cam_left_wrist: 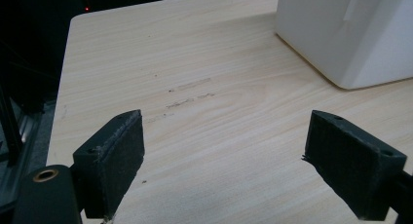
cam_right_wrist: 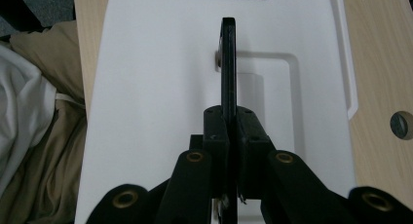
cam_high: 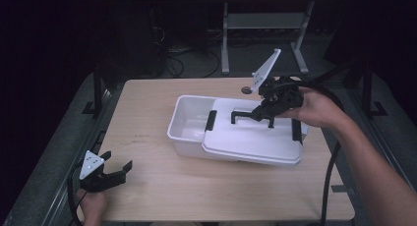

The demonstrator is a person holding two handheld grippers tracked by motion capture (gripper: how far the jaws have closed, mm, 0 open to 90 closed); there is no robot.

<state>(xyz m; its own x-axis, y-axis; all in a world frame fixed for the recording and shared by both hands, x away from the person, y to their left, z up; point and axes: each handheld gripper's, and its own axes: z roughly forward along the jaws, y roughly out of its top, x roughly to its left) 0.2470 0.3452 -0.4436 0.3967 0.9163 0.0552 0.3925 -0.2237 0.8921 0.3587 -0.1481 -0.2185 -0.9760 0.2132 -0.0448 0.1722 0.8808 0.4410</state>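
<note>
A white plastic bin (cam_high: 173, 131) stands mid-table. Its white lid (cam_high: 251, 137) lies shifted to the right, so the bin's left part is uncovered. My right gripper (cam_high: 263, 113) is shut on the lid's black handle (cam_high: 242, 116), reaching in from the right. In the right gripper view the handle (cam_right_wrist: 228, 63) runs edge-on between the closed jaws of that gripper (cam_right_wrist: 229, 131), above the lid (cam_right_wrist: 156, 87). My left gripper (cam_high: 118, 160) rests open at the table's near left corner. Its jaws (cam_left_wrist: 224, 156) stand wide over bare wood, with the bin's wall (cam_left_wrist: 341, 34) farther off.
Black latches sit at the lid's left end (cam_high: 211, 120) and right end (cam_high: 296, 131). A round grommet (cam_high: 246, 90) is set in the light wood table (cam_high: 162, 186) behind the bin. Tan and white cloth (cam_right_wrist: 29, 112) shows beyond the table edge. Metal frame legs (cam_high: 225, 39) stand behind.
</note>
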